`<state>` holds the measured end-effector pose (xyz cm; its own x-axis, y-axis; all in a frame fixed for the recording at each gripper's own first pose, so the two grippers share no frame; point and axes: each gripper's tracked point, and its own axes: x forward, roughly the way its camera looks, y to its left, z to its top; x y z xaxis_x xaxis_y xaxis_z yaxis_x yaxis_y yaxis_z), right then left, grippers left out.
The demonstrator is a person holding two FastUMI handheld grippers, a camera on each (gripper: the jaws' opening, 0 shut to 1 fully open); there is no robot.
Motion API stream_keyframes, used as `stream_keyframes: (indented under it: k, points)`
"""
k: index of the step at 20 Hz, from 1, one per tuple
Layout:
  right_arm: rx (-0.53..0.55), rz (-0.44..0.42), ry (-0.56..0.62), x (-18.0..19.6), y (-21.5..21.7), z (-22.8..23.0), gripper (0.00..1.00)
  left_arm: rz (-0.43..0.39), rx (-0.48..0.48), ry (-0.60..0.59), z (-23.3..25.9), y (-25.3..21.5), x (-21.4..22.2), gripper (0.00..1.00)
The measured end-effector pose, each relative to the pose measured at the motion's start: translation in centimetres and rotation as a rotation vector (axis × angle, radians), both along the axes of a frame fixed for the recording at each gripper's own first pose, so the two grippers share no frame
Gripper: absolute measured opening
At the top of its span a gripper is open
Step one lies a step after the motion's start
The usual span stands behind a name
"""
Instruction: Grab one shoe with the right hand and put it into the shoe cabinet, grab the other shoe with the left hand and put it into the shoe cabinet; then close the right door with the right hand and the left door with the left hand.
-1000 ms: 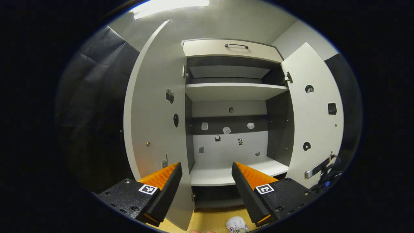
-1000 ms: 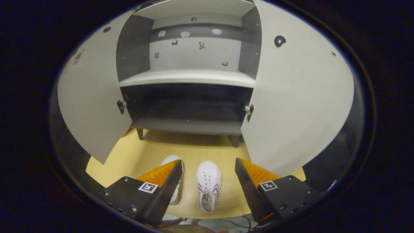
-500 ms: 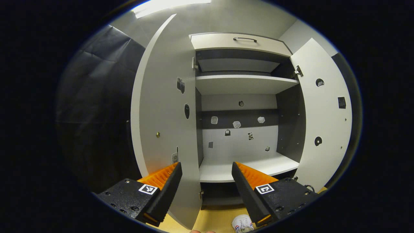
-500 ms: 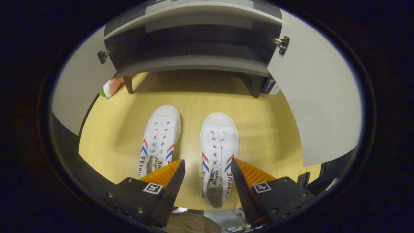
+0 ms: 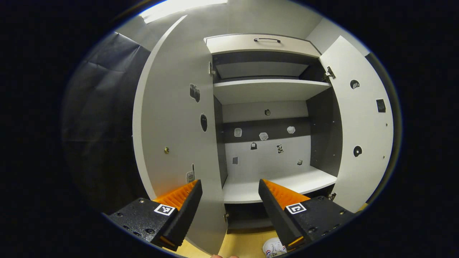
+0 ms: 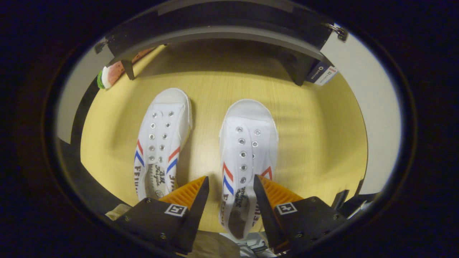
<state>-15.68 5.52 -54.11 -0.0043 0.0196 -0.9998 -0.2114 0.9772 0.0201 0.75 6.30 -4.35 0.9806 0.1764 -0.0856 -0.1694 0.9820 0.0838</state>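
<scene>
Two white shoes with red and blue stripes lie side by side on the wooden floor in the right gripper view, toes toward the shoe cabinet (image 6: 215, 34). My right gripper (image 6: 230, 182) is open and low over the right-hand shoe (image 6: 247, 143), one finger on each side of its rear half. The left-hand shoe (image 6: 161, 136) lies just left of it. My left gripper (image 5: 229, 182) is open and holds nothing, facing the cabinet, whose left door (image 5: 172, 118) and right door (image 5: 362, 125) stand open. A shoe toe (image 5: 274, 247) peeks in at the bottom of the left gripper view.
The cabinet has a lower white shelf (image 5: 279, 182), an upper shelf (image 5: 269, 87) and a top drawer (image 5: 258, 44). A watermelon-patterned object (image 6: 109, 73) lies by the cabinet's left leg and a small box (image 6: 319, 73) by the right leg.
My right gripper has come down and forward onto the right-hand shoe, which now sits between its fingers. The left gripper has only drifted slightly in front of the cabinet.
</scene>
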Motion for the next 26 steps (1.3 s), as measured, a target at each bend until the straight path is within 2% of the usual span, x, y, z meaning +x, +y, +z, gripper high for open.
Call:
stream_keyframes:
  k: [1, 3, 6, 8, 9, 10, 12, 17, 21, 24, 25, 26]
  points:
    - [-0.045, 0.030, 0.001, 0.1, -0.7, -0.6, 0.75, 0.000, 0.000, 0.000, -0.1, 0.0, 0.1, 0.96]
    - [-0.062, 0.041, 0.012, 0.4, -0.7, 0.0, 0.49, 0.000, 0.000, 0.003, -0.2, 0.0, 0.3, 0.96]
    - [-0.087, 0.054, 0.032, 0.3, -0.6, -0.1, 0.49, 0.001, -0.004, 0.005, -0.2, 0.0, 0.4, 0.96]
    - [-0.097, 0.069, 0.038, 0.5, -0.7, 0.1, 0.34, 0.001, -0.005, 0.004, -0.1, 0.0, 0.5, 0.96]
    - [-0.099, 0.079, 0.036, 0.6, -0.6, 0.1, 0.34, 0.001, -0.004, 0.004, -0.2, 0.0, 0.5, 0.96]
    - [-0.041, 0.017, 0.064, 0.1, 0.6, 0.3, 0.34, 0.000, -0.004, 0.006, -0.1, 0.0, 0.5, 0.96]
    - [-0.016, -0.043, 0.068, -0.5, 1.2, -0.4, 0.01, 0.000, -0.004, 0.004, -0.1, 0.0, 0.4, 0.96]
    - [-0.001, -0.087, 0.025, -0.3, 0.8, 0.3, 0.00, -0.004, 0.001, 0.003, 0.0, 0.0, 0.3, 0.96]
    - [0.089, -0.175, -0.002, 0.9, 1.3, 3.9, 0.01, -0.011, -0.005, 0.001, 0.0, -0.1, 0.2, 0.96]
    - [0.130, -0.184, -0.075, 2.8, 1.9, 7.8, 0.01, -0.019, -0.009, 0.001, -0.1, -0.2, 0.1, 0.96]
    - [0.151, -0.191, -0.110, 4.0, 2.1, 9.7, 0.04, -0.022, -0.011, 0.003, -0.2, -0.2, 0.1, 0.96]
    - [0.171, -0.201, -0.146, 5.3, 2.5, 11.6, 0.00, -0.025, -0.013, 0.003, -0.2, -0.2, 0.0, 0.96]
